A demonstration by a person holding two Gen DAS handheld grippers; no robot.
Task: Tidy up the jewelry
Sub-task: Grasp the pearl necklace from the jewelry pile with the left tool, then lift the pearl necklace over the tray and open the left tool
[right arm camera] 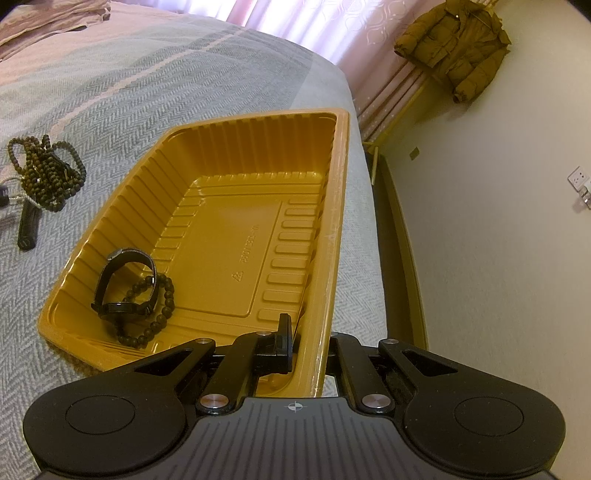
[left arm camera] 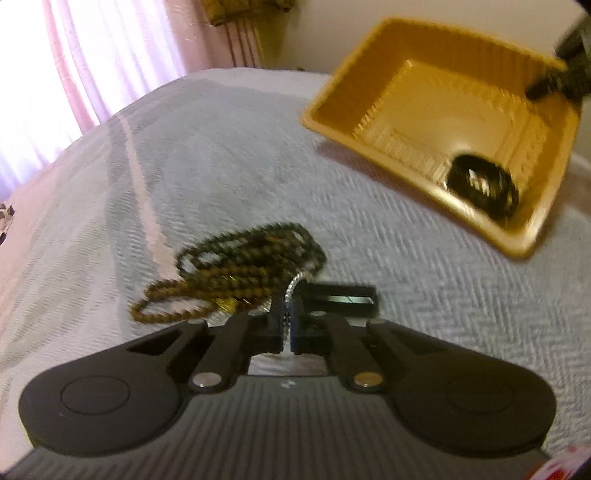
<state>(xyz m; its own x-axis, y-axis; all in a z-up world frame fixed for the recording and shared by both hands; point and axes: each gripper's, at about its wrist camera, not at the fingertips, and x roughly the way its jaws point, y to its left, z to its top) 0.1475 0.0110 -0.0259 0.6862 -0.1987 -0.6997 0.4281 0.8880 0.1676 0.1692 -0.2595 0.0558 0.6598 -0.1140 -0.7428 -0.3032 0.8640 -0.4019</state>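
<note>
A yellow plastic tray [right arm camera: 332, 206] lies on the grey bed cover; it also shows in the left wrist view [left arm camera: 332, 118]. Inside it lie a black watch [right arm camera: 125, 291] and a dark bead bracelet [right arm camera: 162, 314], seen blurred in the left wrist view [left arm camera: 480, 188]. My right gripper [right arm camera: 306, 343] is shut on the tray's near side wall. A pile of brown bead necklaces [left arm camera: 236, 273] lies on the cover, also in the right wrist view [right arm camera: 48, 173]. My left gripper [left arm camera: 287, 325] is shut on a thin silver chain [left arm camera: 291, 288] beside the beads. A black bar-shaped object [left arm camera: 340, 299] lies just behind it.
The bed's edge runs close past the tray's far side, with a dark bed frame [right arm camera: 399, 236] below. A brown jacket [right arm camera: 458, 44] hangs at the wall. Pink curtains [left arm camera: 74, 55] stand behind the bed. Folded pink cloth [right arm camera: 48, 22] lies far back.
</note>
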